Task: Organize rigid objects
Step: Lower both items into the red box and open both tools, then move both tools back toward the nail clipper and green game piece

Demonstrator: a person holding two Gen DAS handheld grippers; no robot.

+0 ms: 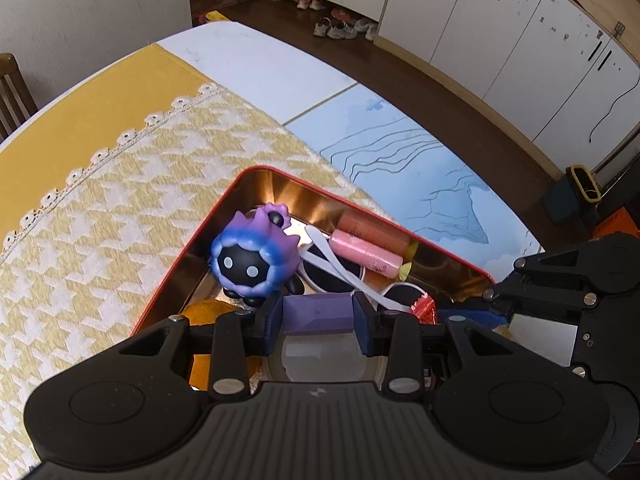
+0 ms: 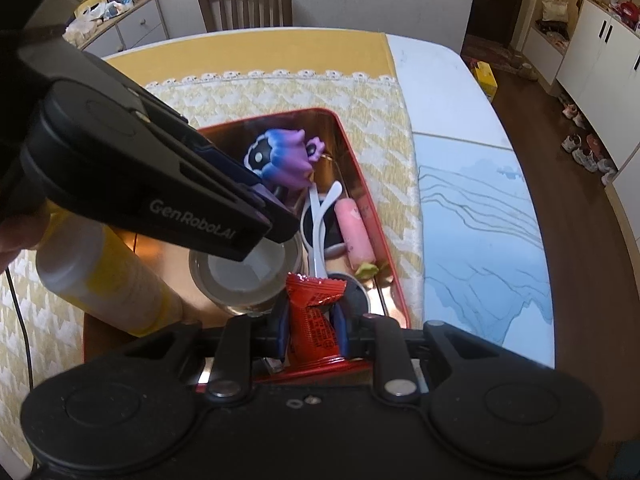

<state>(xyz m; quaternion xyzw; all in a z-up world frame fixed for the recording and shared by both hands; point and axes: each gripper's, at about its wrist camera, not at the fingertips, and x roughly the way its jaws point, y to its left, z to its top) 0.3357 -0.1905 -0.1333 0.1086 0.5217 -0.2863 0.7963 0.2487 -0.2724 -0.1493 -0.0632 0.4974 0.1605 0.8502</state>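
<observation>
Over the red-rimmed metal tin (image 1: 440,249) on the worktop, the left claw (image 1: 318,314) is clamped across a stiff lilac plastic block (image 1: 318,312), likely light and firm-sided. The right claw (image 2: 313,326) pinches a crinkly red foil packet (image 2: 314,312), probably slippery, best held mid-body.

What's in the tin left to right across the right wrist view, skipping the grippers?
Yellow-banded white plastic bottle → clear tape roll → red foil snack packet held in the right gripper → pink cylindrical tube.
</observation>
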